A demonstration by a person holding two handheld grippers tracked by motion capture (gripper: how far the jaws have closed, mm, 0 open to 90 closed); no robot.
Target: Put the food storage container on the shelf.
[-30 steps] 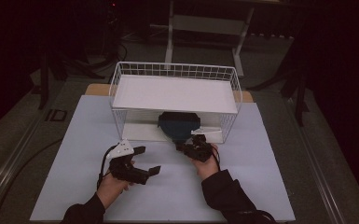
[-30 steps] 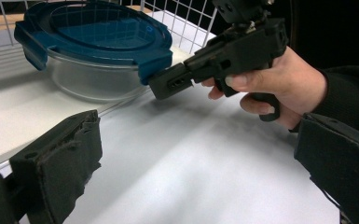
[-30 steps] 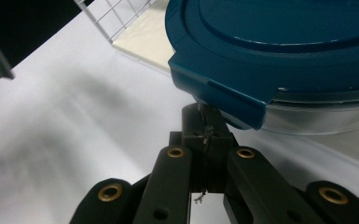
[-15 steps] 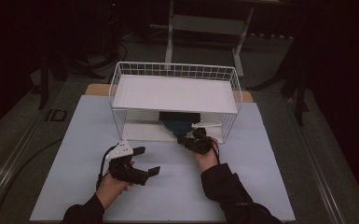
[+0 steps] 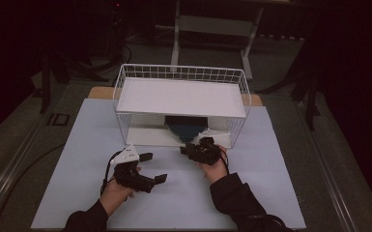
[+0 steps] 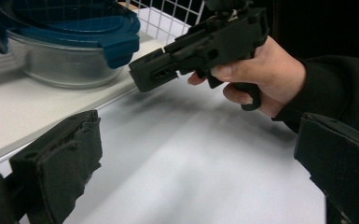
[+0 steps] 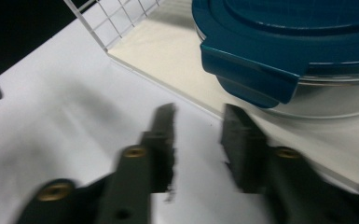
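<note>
Located the glass container (image 5: 186,129) with its blue lid (image 7: 284,28) on the lower board (image 7: 168,46) of the wire rack (image 5: 125,121), beneath the white upper shelf (image 5: 181,96) and close to the open front edge. Judged that position to allow access from the front only, since the shelf above blocked any approach from the top.

Observed the right gripper (image 5: 186,150) held low and level, just in front of the container and pointed into the rack opening. Found its jaws partly apart with nothing between them, and apart from the container. Noted the nearest lid tab (image 7: 247,77) just beyond the right-hand jaw in the right gripper view. Judged the low, level attitude as suited to passing under the shelf, and the narrow gap as suited to a thin edge such as a tab or the lid rim.

Observed the left gripper (image 5: 154,167) back on the pale table sheet (image 5: 270,193), well clear of the rack, angled toward the right hand (image 6: 261,74). Found its jaws wide apart and empty. Judged this as a standby posture, out of the working path yet ready to steady or receive the container.
</note>
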